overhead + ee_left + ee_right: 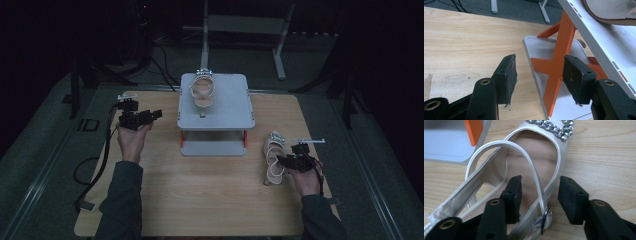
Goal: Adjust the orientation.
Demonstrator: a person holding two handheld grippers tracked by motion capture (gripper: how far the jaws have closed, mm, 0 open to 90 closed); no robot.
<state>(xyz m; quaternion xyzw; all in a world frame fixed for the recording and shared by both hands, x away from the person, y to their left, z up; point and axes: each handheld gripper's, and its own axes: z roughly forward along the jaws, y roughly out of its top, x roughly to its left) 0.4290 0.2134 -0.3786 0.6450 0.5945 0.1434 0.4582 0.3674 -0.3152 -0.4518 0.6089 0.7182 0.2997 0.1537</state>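
Observation:
A white strappy sandal (274, 157) with a rhinestone trim (554, 126) lies on the wooden table right of a small grey two-level rack (215, 117). My right gripper (280, 161) is at its right side. In the right gripper view its jaws (540, 195) straddle the sandal's side rim and buckled strap (546, 218), one pad inside the shoe and one outside, with gaps on both sides. A matching sandal (204, 90) rests on the rack's top plate. My left gripper (157, 114) is held left of the rack, open (539, 75), facing the orange legs (559, 62) with nothing between its pads.
The rack's lower plate (541, 45) sits on the table (210, 200) between its orange legs. A white metal frame (245, 25) stands on the dark floor behind the table. Black cables (100, 165) trail off the table's left edge.

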